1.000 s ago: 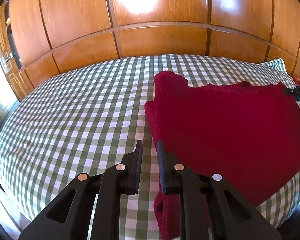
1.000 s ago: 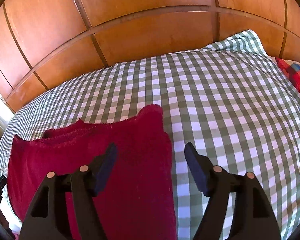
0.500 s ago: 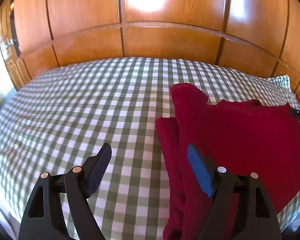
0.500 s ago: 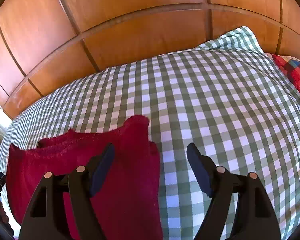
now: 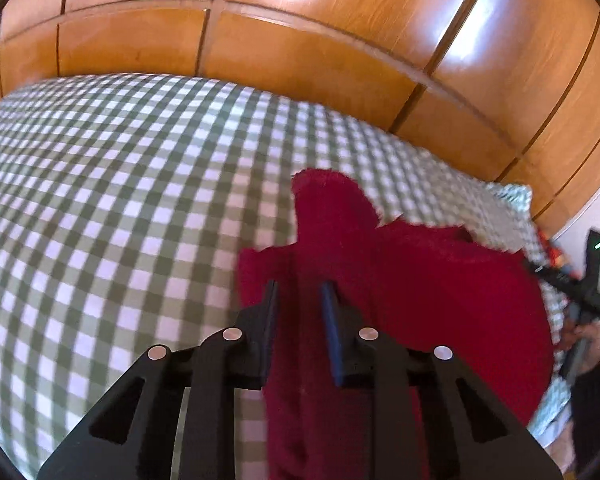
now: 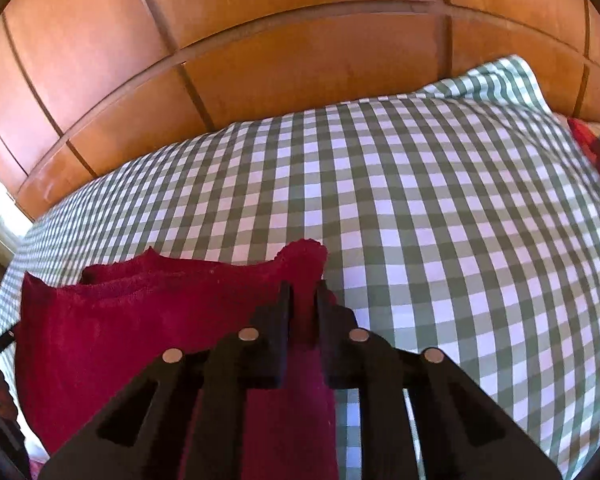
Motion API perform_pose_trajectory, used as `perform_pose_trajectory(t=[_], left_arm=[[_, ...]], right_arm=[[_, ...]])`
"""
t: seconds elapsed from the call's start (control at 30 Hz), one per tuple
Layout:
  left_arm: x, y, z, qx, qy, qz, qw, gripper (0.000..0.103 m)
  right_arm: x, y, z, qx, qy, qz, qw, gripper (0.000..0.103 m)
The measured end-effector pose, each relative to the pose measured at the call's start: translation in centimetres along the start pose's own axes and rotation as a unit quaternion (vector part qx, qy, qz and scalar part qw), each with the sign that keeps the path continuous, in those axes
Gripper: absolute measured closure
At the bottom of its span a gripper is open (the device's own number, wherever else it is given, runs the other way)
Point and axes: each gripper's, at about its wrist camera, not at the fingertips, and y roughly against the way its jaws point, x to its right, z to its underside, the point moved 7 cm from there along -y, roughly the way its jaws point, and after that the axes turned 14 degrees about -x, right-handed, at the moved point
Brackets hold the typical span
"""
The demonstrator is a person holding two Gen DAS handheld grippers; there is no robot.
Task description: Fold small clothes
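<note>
left gripper (image 5: 298, 300) pinched down on the left edge of the red garment (image 5: 420, 280); cloth bunched between its fingers | right gripper (image 6: 303, 300) clamped on the garment's right edge too | garment spreads between both on the checked bedspread (image 6: 420, 220) | wood headboard (image 6: 300, 60) beyond

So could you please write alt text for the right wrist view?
The right claw is closed on the right edge of a dark red garment lying on a green-and-white checked bedspread. Wooden panelling rises behind the bed.
</note>
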Motion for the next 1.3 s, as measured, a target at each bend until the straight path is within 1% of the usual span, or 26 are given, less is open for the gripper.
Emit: perform_pose_trajectory(t=[0.07,0.13,0.17,0.23,0.27,0.3,0.33,0.4,0.47,0.5,0.53,0.6,0.63,0.7,0.73,0.8,0.87,1.0,1.03,1.07,1.1,1.13,1.17,1.23,1.27,1.3], left_arm=[[0.3,0.0,-0.2,0.001,0.005,0.023,0.9997,0.080],[0.2,-0.2,-0.2,0.003,-0.003,0.009,1.0000,0.080],[0.3,-0.5,-0.2,-0.005,-0.012,0.005,0.9999,0.080],[1.0,-0.5,0.1,-0.012,-0.025,0.019,0.9994,0.080],[1.2,-0.2,0.1,-0.005,-0.029,0.014,0.9995,0.096],[1.5,0.1,-0.1,0.008,-0.034,-0.005,0.9994,0.103],[1.9,0.5,-0.4,0.019,-0.039,-0.025,0.9988,0.103],[1.9,0.5,-0.7,0.020,-0.037,-0.040,0.9983,0.103],[1.7,-0.5,-0.9,0.009,-0.034,-0.067,0.9971,0.103],[1.7,-0.9,-0.7,0.002,-0.031,-0.061,0.9977,0.103],[1.7,-1.1,-0.4,-0.001,-0.022,-0.034,0.9992,0.103],[1.5,-0.9,0.0,0.001,0.002,-0.009,1.0000,0.103],[1.2,-0.6,0.3,0.002,0.011,0.004,0.9999,0.102],[0.9,0.0,0.7,0.004,0.030,0.027,0.9992,0.073],[0.9,0.5,0.9,0.009,0.034,0.039,0.9986,0.069],[1.1,1.2,1.0,0.014,0.033,0.052,0.9980,0.062],[1.8,1.8,1.2,0.018,0.028,0.079,0.9963,0.055],[2.4,1.5,1.0,0.010,0.022,0.083,0.9962,0.053],[2.3,1.3,0.9,0.009,0.025,0.068,0.9973,0.053],[2.1,1.1,1.1,0.006,0.024,0.045,0.9987,0.062],[1.9,0.5,1.2,-0.001,0.019,0.016,0.9997,0.096],[1.2,-0.3,1.1,-0.012,0.015,-0.044,0.9989,0.095],[0.4,-1.2,1.2,-0.021,0.021,-0.084,0.9961,0.095],[-0.4,-3.1,1.7,-0.043,0.030,-0.105,0.9931,0.095],[-0.2,-3.1,1.7,-0.036,0.026,-0.117,0.9921,0.094],[0.2,-2.8,1.7,-0.029,0.022,-0.130,0.9908,0.094]], right_arm=[[-0.1,0.1,0.0,0.003,0.003,0.004,1.000,0.095],[-0.1,0.5,0.1,0.011,0.005,0.007,1.000,0.096],[0.0,0.6,0.1,0.013,0.006,0.007,1.000,0.096],[-0.1,0.9,0.0,0.017,0.007,0.006,1.000,0.096],[-0.1,1.1,-0.1,0.020,0.006,0.004,1.000,0.096],[-0.1,1.5,-0.2,0.025,0.004,0.000,1.000,0.096],[-0.1,2.0,-0.3,0.035,0.001,-0.008,0.999,0.096],[-0.3,2.7,-0.6,0.052,-0.001,-0.016,0.999,0.096],[0.0,1.7,-0.4,0.045,-0.002,-0.002,0.999,0.096],[0.2,0.8,0.0,0.034,-0.005,0.004,0.999,0.096],[0.5,-0.3,0.5,0.021,-0.010,0.008,1.000,0.096],[1.0,-1.3,1.1,0.015,-0.019,0.006,1.000,0.096],[1.2,-1.4,1.3,0.016,-0.027,-0.001,1.000,0.096],[1.3,-1.3,1.2,0.018,-0.032,-0.006,0.999,0.096],[1.3,-1.3,1.2,0.018,-0.031,-0.004,0.999,0.096],[1.3,-1.3,1.1,0.018,-0.029,-0.002,0.999,0.096],[1.5,-1.3,1.1,0.019,-0.035,-0.006,0.999,0.095],[1.6,-1.5,1.2,0.019,-0.039,-0.008,0.999,0.095],[1.6,-1.6,1.1,0.019,-0.039,-0.007,0.999,0.095],[1.7,-1.7,1.1,0.019,-0.040,-0.007,0.999,0.095],[1.8,-1.8,1.0,0.020,-0.042,-0.005,0.999,0.095],[2.2,-2.1,0.9,0.022,-0.043,0.008,0.999,0.096],[2.5,-2.7,0.9,0.016,-0.048,0.014,0.999,0.096],[2.7,-3.2,0.9,0.010,-0.056,0.007,0.998,0.096],[2.6,-3.1,0.8,0.011,-0.053,0.010,0.998,0.095],[2.6,-2.7,0.8,0.010,-0.050,0.016,0.999,0.090]])
